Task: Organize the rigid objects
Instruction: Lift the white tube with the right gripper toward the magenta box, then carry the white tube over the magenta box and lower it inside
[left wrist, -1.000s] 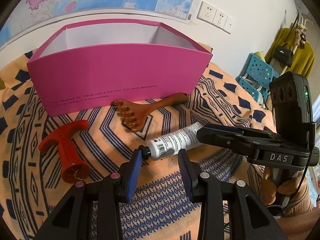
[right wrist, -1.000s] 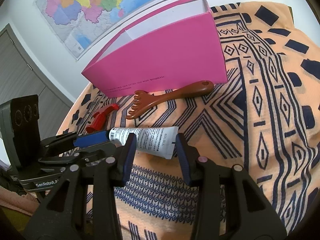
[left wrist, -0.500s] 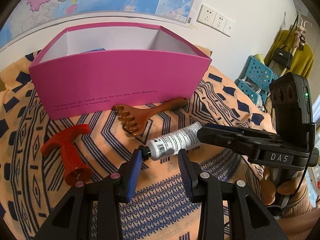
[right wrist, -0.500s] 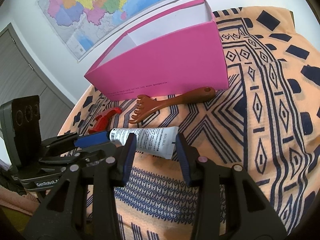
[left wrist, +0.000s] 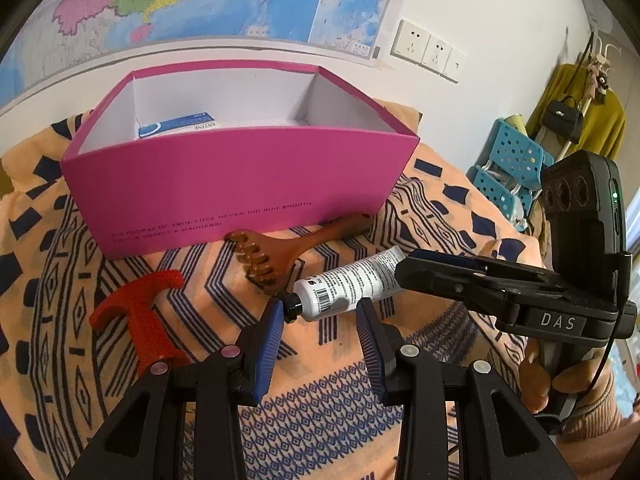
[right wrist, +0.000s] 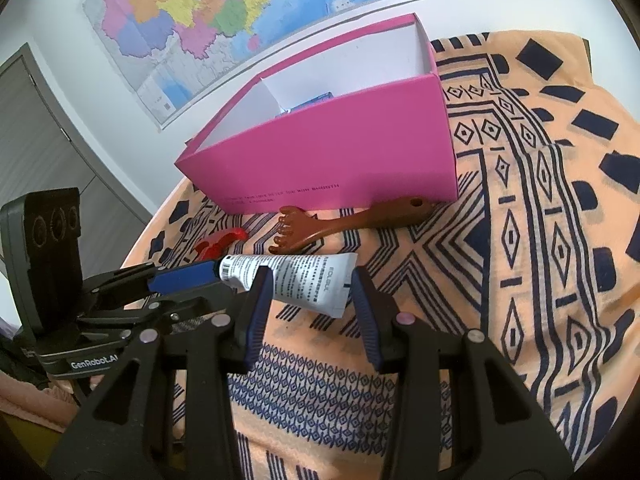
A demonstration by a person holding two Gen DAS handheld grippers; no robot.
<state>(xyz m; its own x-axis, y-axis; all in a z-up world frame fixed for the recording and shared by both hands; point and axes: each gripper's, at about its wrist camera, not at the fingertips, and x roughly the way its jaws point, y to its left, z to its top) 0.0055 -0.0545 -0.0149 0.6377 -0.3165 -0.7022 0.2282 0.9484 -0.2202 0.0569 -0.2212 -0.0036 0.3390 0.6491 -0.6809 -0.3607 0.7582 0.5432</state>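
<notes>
A white tube [left wrist: 344,284] [right wrist: 304,276] with a black cap hangs just above the orange patterned cloth. My left gripper [left wrist: 320,312] is shut on its cap end, and my right gripper [right wrist: 309,280] is shut on its flat tail end. Behind the tube lies a brown wooden scratcher [left wrist: 280,256] [right wrist: 320,228] against the open pink box [left wrist: 240,184] [right wrist: 340,152]. A red T-shaped tool [left wrist: 140,308] [right wrist: 224,240] lies to the left. Inside the box sits a blue-and-white carton [left wrist: 180,126] [right wrist: 316,101].
The cloth [right wrist: 540,220] covers the whole surface. A map and wall sockets [left wrist: 428,50] are behind the box. A blue chair [left wrist: 512,164] and a yellow garment stand at the right, a grey door [right wrist: 40,152] at the left. A hand [left wrist: 568,380] holds the right gripper.
Both grippers have risen slightly with the tube still between them. The box's inside and the carton in it have come into sight. Nothing on the cloth has moved.
</notes>
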